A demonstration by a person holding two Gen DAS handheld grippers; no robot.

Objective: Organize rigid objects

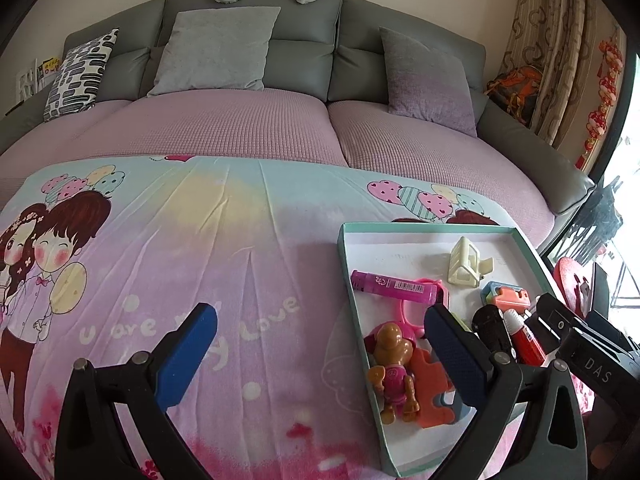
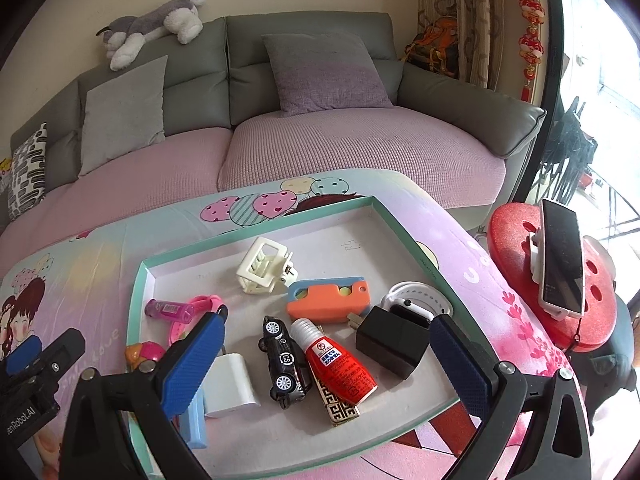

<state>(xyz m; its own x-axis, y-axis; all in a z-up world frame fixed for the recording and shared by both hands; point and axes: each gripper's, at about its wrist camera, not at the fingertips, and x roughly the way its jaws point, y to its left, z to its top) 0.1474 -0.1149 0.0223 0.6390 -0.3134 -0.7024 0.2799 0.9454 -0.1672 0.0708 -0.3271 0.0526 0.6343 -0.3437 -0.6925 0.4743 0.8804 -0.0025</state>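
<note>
- toys and small items sit gathered in the tray [image 2: 138, 300] on the table [image 1: 248, 248]; sorting looks nearly done.
- left gripper [image 1: 320, 344] and right gripper [image 2: 332, 356]: fingers spread, empty.
- next move likely calls for straightening the red glue tube [image 2: 340, 364].

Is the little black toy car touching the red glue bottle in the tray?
Touching. In the right wrist view, the car lies alongside the bottle, its side pressed against the bottle's neck and shoulder, no gap showing.
</note>
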